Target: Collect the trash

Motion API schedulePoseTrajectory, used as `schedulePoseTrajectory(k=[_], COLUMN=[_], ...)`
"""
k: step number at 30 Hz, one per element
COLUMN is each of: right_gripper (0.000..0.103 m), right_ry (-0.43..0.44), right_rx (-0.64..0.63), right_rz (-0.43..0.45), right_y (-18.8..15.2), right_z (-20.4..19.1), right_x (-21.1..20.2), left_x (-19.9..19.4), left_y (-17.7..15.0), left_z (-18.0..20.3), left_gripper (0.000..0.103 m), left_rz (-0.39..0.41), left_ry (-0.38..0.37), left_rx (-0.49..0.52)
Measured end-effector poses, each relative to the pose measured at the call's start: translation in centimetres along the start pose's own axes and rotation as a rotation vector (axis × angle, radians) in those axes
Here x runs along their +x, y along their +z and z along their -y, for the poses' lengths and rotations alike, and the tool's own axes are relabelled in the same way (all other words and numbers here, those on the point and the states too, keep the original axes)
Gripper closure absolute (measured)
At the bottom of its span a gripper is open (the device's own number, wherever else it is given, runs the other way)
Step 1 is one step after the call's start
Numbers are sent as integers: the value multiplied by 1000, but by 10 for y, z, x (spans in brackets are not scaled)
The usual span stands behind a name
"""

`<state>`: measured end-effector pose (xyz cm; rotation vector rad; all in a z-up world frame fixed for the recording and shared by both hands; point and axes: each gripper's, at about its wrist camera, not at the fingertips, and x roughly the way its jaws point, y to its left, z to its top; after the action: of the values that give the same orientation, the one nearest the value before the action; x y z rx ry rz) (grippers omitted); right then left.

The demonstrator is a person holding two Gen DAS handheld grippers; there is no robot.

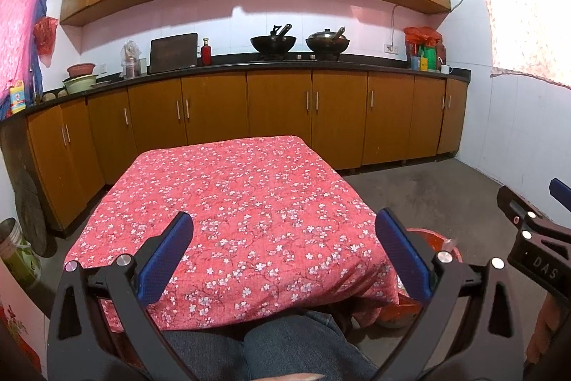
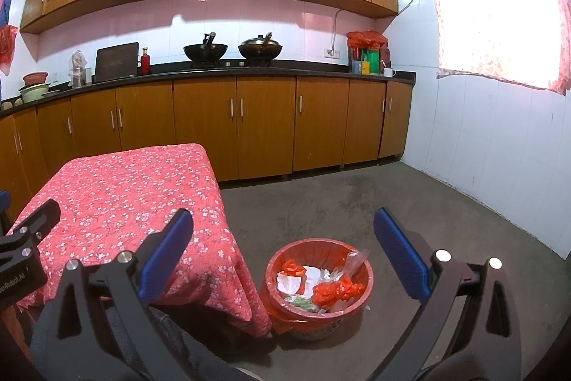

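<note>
A red trash basket point(image 2: 367, 286) stands on the floor by the table's right corner, holding red plastic scraps point(image 2: 333, 291), white paper point(image 2: 291, 282) and a clear wrapper point(image 2: 353, 261). In the left wrist view only its rim point(image 1: 433, 238) peeks past the tablecloth. My left gripper point(image 1: 285, 256) hovers open over the near part of the table point(image 1: 232, 202), which has a red flowered cloth with nothing on it. My right gripper point(image 2: 283, 256) is open, held above and just short of the basket. Nothing sits between either pair of blue pads point(image 2: 167, 256).
Wooden cabinets point(image 1: 278, 116) and a dark counter with two woks point(image 1: 273, 43) run along the far wall. Bare concrete floor point(image 2: 392, 202) spreads right of the table to a white tiled wall. A person's jeans-clad knees point(image 1: 278, 349) are at the table's near edge. A bucket point(image 1: 14, 256) stands far left.
</note>
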<state>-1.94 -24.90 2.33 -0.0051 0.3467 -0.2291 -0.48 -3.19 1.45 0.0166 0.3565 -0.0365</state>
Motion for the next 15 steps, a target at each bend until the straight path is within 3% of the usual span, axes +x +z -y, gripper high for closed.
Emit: schedulePoseTrajectory(k=[15], right_gripper=[4], right_ry=[1], right_rx=[3], right_rz=[-7], right_y=[-1], right_z=[-1], right_x=[1], left_x=[0], left_y=[0], left_z=[-1], left_gripper=[2], left_rz=[-1], left_ry=[-1], left_rx=[0])
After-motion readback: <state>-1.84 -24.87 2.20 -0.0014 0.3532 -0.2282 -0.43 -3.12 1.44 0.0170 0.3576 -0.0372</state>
